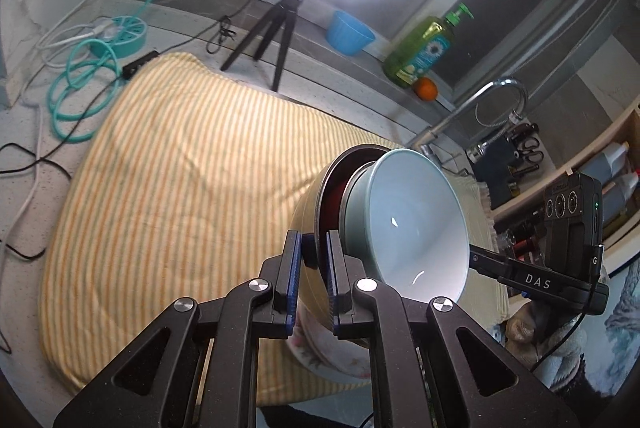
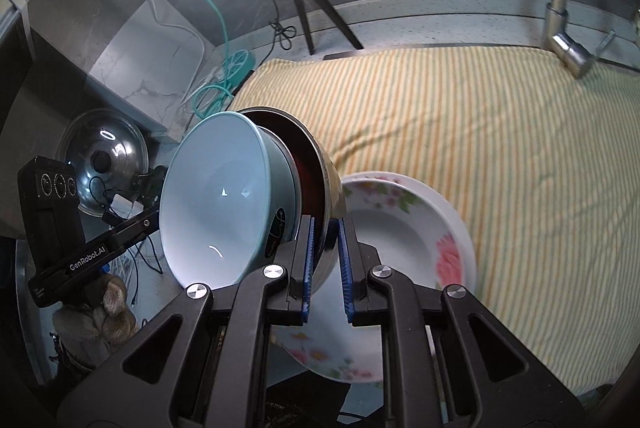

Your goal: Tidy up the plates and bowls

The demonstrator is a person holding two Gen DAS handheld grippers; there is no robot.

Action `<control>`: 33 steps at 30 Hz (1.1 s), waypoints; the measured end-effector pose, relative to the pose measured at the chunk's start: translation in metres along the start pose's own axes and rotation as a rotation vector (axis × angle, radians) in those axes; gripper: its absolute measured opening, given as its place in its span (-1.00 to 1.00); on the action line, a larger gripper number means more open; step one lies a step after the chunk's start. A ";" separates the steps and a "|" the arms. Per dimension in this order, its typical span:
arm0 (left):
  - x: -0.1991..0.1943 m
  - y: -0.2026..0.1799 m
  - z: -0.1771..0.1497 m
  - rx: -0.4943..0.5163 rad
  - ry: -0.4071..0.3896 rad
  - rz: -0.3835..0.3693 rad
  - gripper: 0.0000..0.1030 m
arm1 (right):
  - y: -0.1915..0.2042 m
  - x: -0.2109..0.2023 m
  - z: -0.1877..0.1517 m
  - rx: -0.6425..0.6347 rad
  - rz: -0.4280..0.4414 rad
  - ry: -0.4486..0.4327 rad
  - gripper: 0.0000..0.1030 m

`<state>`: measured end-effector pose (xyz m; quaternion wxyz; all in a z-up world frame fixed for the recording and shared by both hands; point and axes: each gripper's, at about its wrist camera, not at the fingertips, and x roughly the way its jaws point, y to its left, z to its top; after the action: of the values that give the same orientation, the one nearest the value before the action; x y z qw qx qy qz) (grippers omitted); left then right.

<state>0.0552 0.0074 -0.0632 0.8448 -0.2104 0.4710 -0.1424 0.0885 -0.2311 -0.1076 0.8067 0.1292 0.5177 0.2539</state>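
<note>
Left gripper [image 1: 314, 256] and right gripper [image 2: 325, 242] both clamped.

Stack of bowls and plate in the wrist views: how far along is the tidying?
Done: the pale blue bowl sits nested in a dark-lined metal bowl, with the white floral plate beneath. In hand: the left gripper and right gripper each clamp the metal bowl's rim from opposite sides, the stack tilted above the yellow striped cloth. Left: setting the stack down; its destination isn't visible.
</note>
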 end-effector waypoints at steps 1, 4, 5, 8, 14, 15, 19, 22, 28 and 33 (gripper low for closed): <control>0.002 -0.004 -0.002 0.003 0.006 -0.004 -0.84 | -0.004 -0.003 -0.003 0.006 -0.003 0.000 -0.74; 0.010 -0.013 -0.008 0.010 0.028 -0.012 -0.84 | -0.020 -0.009 -0.011 0.025 -0.015 0.004 -0.74; 0.013 -0.016 -0.011 0.011 0.037 -0.015 -0.84 | -0.023 -0.010 -0.014 0.029 -0.018 0.005 -0.74; 0.020 -0.024 -0.018 0.017 0.059 -0.015 -0.84 | -0.035 -0.014 -0.022 0.044 -0.025 0.013 -0.74; 0.030 -0.035 -0.030 0.023 0.084 -0.007 -0.84 | -0.052 -0.015 -0.034 0.062 -0.028 0.024 -0.74; 0.032 -0.036 -0.031 0.022 0.087 -0.004 -0.84 | -0.054 -0.015 -0.035 0.064 -0.028 0.027 -0.74; 0.038 -0.038 -0.035 0.016 0.100 0.006 -0.84 | -0.061 -0.011 -0.039 0.071 -0.025 0.039 -0.74; 0.040 -0.040 -0.038 0.018 0.104 0.017 -0.84 | -0.065 -0.009 -0.041 0.079 -0.019 0.044 -0.74; 0.044 -0.042 -0.038 0.017 0.108 0.035 -0.84 | -0.070 -0.007 -0.041 0.080 -0.010 0.042 -0.74; 0.043 -0.041 -0.040 0.007 0.100 0.055 -0.84 | -0.069 -0.006 -0.040 0.054 0.009 0.058 -0.72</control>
<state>0.0419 -0.0560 -0.0935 0.8246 -0.1870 0.5177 -0.1309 0.0693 -0.2941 -0.1523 0.7865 0.1457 0.5469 0.2472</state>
